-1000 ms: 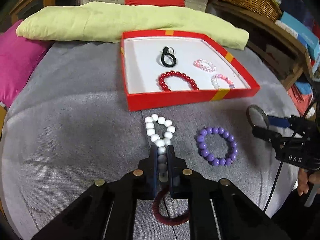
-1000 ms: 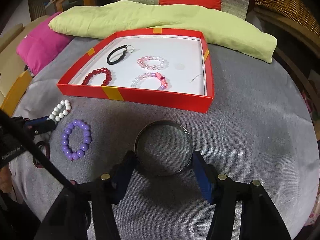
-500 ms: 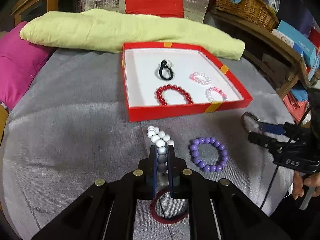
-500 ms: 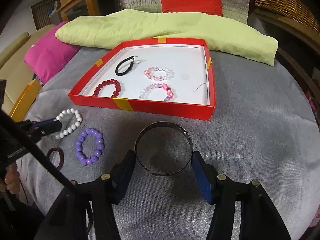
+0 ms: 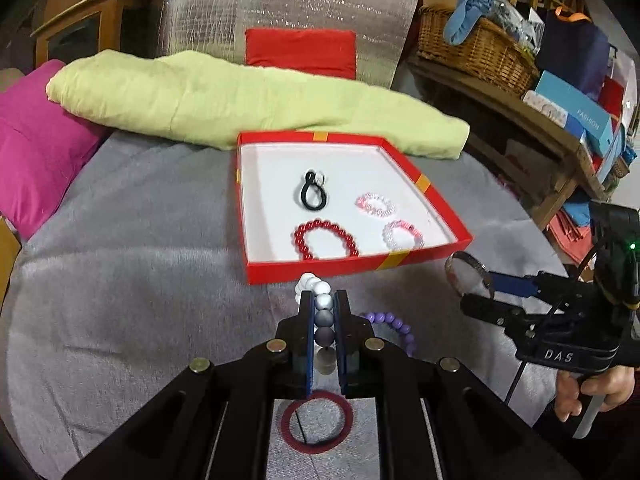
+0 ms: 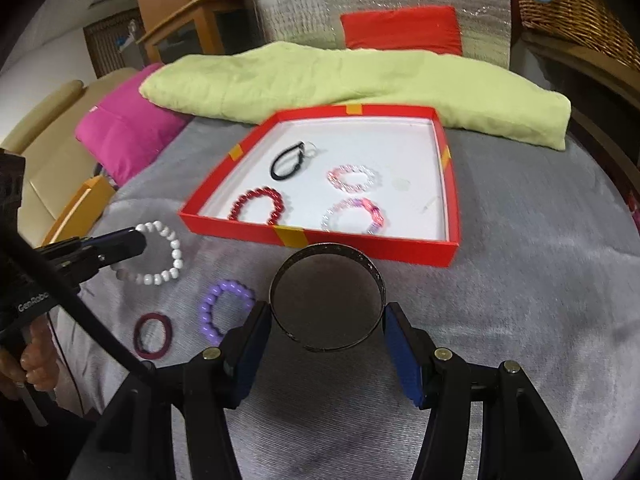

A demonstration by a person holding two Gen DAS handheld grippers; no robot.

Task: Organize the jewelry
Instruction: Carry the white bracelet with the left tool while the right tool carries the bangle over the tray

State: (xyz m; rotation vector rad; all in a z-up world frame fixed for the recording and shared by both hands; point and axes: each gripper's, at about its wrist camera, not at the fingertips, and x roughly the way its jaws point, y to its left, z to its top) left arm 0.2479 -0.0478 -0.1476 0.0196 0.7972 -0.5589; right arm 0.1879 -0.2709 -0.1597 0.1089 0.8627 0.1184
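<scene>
My left gripper (image 5: 323,300) is shut on a white bead bracelet (image 5: 316,292), which hangs above the grey cloth in front of the red box (image 5: 320,272). My right gripper (image 6: 326,312) grips a dark metal bangle (image 6: 326,258) between its blue pads, lifted off the cloth. From the right wrist view the left gripper (image 6: 136,242) holds the white bracelet (image 6: 168,256). A purple bead bracelet (image 6: 224,312) and a dark red ring band (image 6: 154,336) lie on the cloth. Inside the box are a black cord loop (image 6: 288,164), a red bead bracelet (image 6: 260,206) and two pink bracelets.
A light green folded blanket (image 5: 200,100) lies behind the box, a pink cushion (image 5: 36,140) at the left. A wooden shelf with a wicker basket (image 5: 476,48) and boxes stands at the right. A person's hand (image 5: 592,392) holds the right gripper's handle.
Both grippers have risen off the cloth with their loads. The white bracelet now hangs free of the cloth, and the bangle is lifted toward the box's front wall.
</scene>
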